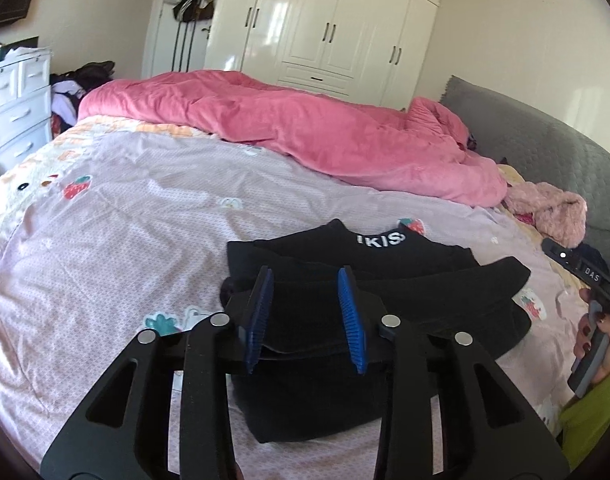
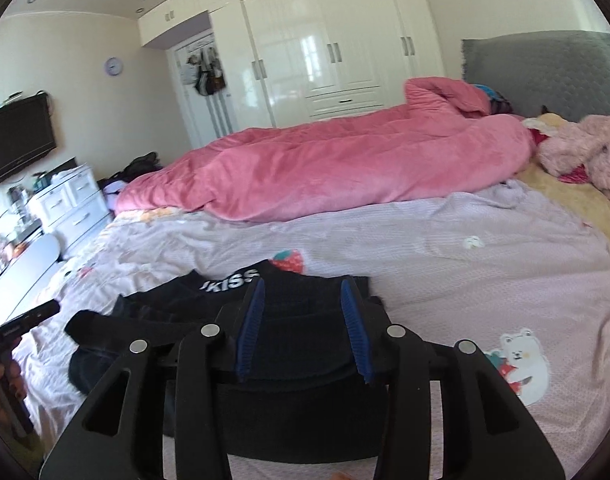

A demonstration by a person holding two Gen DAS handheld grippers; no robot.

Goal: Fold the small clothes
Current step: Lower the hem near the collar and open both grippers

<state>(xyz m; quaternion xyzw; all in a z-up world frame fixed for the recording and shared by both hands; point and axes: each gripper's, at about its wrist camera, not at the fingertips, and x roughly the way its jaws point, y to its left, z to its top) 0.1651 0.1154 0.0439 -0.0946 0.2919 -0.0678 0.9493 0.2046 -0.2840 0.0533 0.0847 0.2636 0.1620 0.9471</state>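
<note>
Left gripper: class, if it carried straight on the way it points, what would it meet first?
The left gripper is open over the black garment, so it would likely meet that cloth first. Depth is unclear; passing above it, the pink quilt comes next.

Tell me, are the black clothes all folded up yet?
Not quite. The black garment already lies in flat layers on the bed sheet, so some folding looks done. The left gripper and right gripper are both open over its near edge, gripping nothing. It still looks lumpy and spread out sideways, so probably another fold is left. The fluffy pink clothes by the headboard aren't folded.
</note>
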